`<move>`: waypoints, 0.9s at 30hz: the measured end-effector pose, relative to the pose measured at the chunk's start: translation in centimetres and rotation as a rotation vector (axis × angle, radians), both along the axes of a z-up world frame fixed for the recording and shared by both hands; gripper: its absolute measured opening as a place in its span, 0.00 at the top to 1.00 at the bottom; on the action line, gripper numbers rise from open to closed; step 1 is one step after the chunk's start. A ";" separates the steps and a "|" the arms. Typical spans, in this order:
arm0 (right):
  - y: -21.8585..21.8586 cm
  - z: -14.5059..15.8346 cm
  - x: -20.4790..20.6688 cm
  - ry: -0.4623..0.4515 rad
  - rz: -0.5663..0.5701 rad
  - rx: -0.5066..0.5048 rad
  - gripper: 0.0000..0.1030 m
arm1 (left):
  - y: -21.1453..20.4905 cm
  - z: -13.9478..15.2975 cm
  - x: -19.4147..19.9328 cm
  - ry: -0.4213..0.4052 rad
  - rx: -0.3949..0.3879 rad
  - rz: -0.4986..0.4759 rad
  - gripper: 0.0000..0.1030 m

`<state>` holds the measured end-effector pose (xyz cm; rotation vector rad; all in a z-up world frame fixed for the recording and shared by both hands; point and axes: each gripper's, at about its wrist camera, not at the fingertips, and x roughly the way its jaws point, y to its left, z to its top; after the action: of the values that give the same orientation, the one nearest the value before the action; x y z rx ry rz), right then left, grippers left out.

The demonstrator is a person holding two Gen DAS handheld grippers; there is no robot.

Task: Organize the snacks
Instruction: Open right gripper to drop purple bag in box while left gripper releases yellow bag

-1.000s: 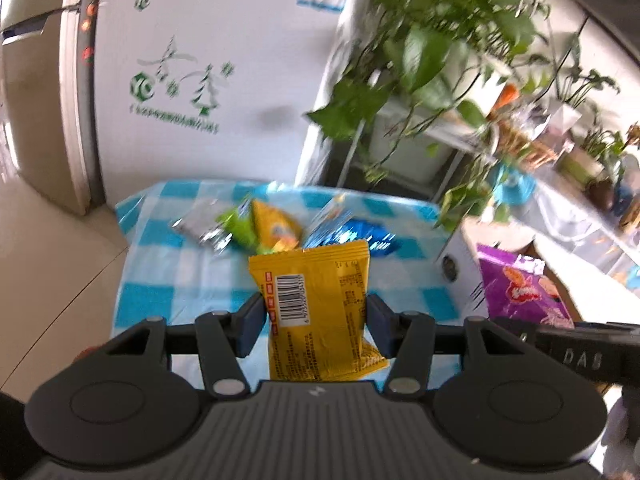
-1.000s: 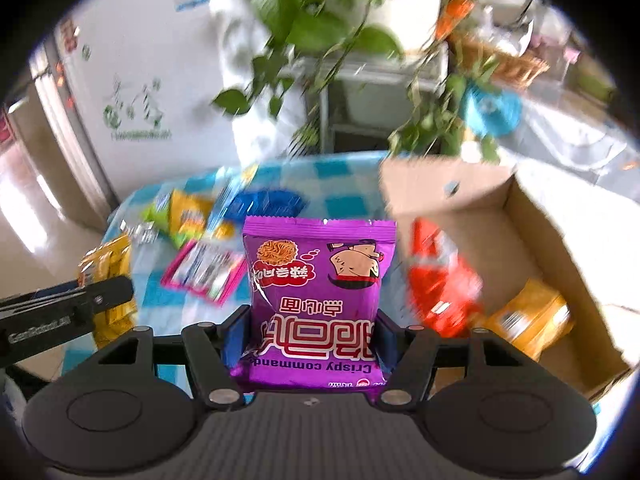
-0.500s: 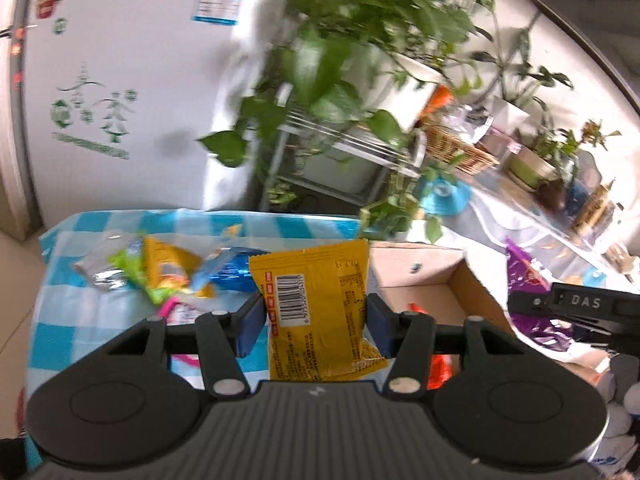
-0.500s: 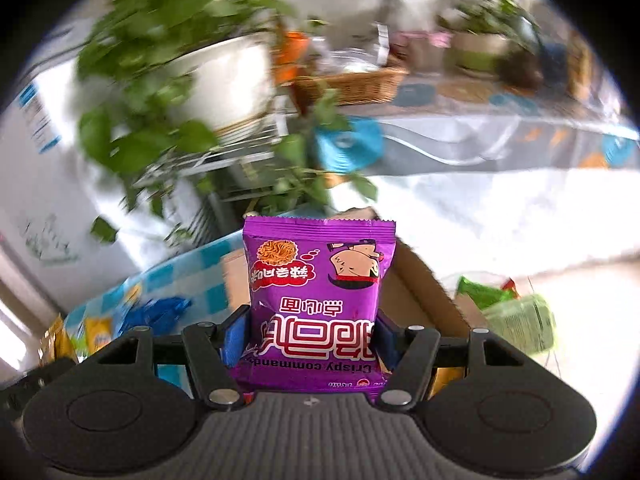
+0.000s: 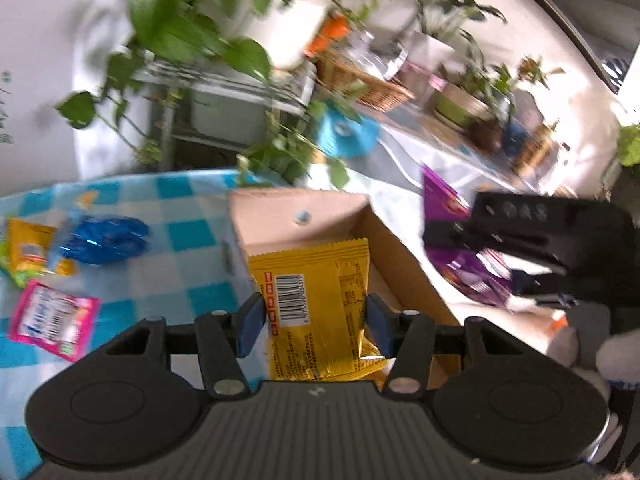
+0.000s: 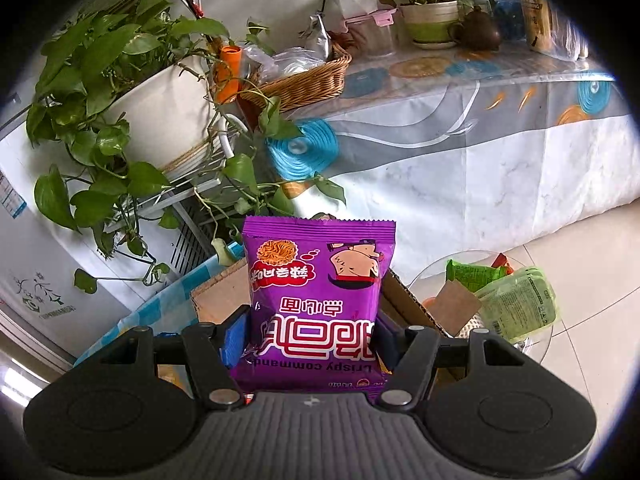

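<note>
My left gripper (image 5: 312, 322) is shut on a yellow snack packet (image 5: 316, 304) with a barcode and holds it over the near left part of the open cardboard box (image 5: 304, 220). My right gripper (image 6: 310, 330) is shut on a purple crispy-noodle packet (image 6: 318, 300) and holds it upright above the box (image 6: 218, 300). In the left wrist view the right gripper shows as a black body at the right with the purple packet (image 5: 468, 276) beside the box. Loose snacks lie on the blue checked tablecloth (image 5: 176, 272): a blue packet (image 5: 102, 238), a pink packet (image 5: 52, 320) and a yellow-orange one (image 5: 28, 248).
A plant stand with trailing green leaves (image 6: 120, 80) stands behind the table. A long table with a patterned cloth (image 6: 480, 128) holds a wicker basket (image 6: 304, 76) and pots. A small glass table with green packets (image 6: 516, 304) stands right of the box.
Both grippers swung to the right, from the checked table toward the box, each still holding its packet. The left view now looks into the box; the right view looks past it.
</note>
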<state>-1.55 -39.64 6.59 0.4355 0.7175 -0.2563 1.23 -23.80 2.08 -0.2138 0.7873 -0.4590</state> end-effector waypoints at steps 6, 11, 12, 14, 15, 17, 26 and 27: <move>-0.7 -0.2 0.3 0.006 -0.015 0.013 0.30 | -1.5 0.0 -0.3 -0.005 -0.003 -0.034 0.26; -0.6 -0.1 0.2 -0.006 -0.011 0.038 0.26 | -1.0 0.8 -0.7 -0.025 0.006 -0.018 0.23; -0.5 -0.1 0.3 -0.007 -0.007 0.037 0.25 | -0.9 0.9 -0.8 -0.027 0.012 -0.013 0.22; -0.3 -0.1 0.3 -0.010 -0.002 0.040 0.23 | -0.6 1.0 -0.7 -0.031 0.018 -0.005 0.22; -0.2 -0.1 0.3 -0.010 0.000 0.040 0.23 | -0.4 1.0 -0.7 -0.031 0.019 -0.003 0.21; -0.2 -0.1 0.4 -0.010 0.000 0.038 0.23 | 0.1 1.0 -0.7 -0.024 0.023 0.001 0.21; 0.9 -0.1 1.0 -0.011 0.040 0.024 0.21 | 3.1 0.9 -0.2 -0.019 0.045 0.042 0.19; 1.1 0.0 1.1 -0.013 0.047 0.024 0.21 | 3.5 0.9 -0.2 -0.021 0.050 0.047 0.19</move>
<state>-0.46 -38.52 6.55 0.4421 0.7176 -0.2012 1.05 -20.33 2.94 -0.1802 0.7708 -0.3960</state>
